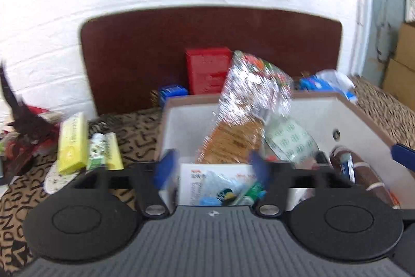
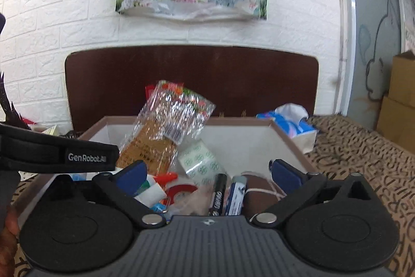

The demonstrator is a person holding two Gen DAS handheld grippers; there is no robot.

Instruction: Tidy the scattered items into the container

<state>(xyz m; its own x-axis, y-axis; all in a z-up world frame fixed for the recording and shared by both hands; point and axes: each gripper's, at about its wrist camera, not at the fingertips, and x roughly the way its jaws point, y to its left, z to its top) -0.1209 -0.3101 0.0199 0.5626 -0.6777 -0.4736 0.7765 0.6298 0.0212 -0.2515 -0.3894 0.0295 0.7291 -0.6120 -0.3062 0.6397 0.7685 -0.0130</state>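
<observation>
Both the left gripper (image 1: 211,168) and right gripper (image 2: 208,173) hang over the box (image 2: 282,131), fingers spread wide, nothing between them. The cracker packet (image 2: 166,126) leans inside the box.

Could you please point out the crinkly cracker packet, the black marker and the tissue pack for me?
cracker packet (image 2: 158,144): right wrist view, on its orange lower half.
black marker (image 2: 218,195): right wrist view, mid-barrel, inside the box.
tissue pack (image 2: 290,121): right wrist view, on its blue wrapper behind the box.

My left gripper (image 1: 211,169) and right gripper (image 2: 207,173) both hang over the box (image 2: 241,144), jaws spread, gripping nothing.
</observation>
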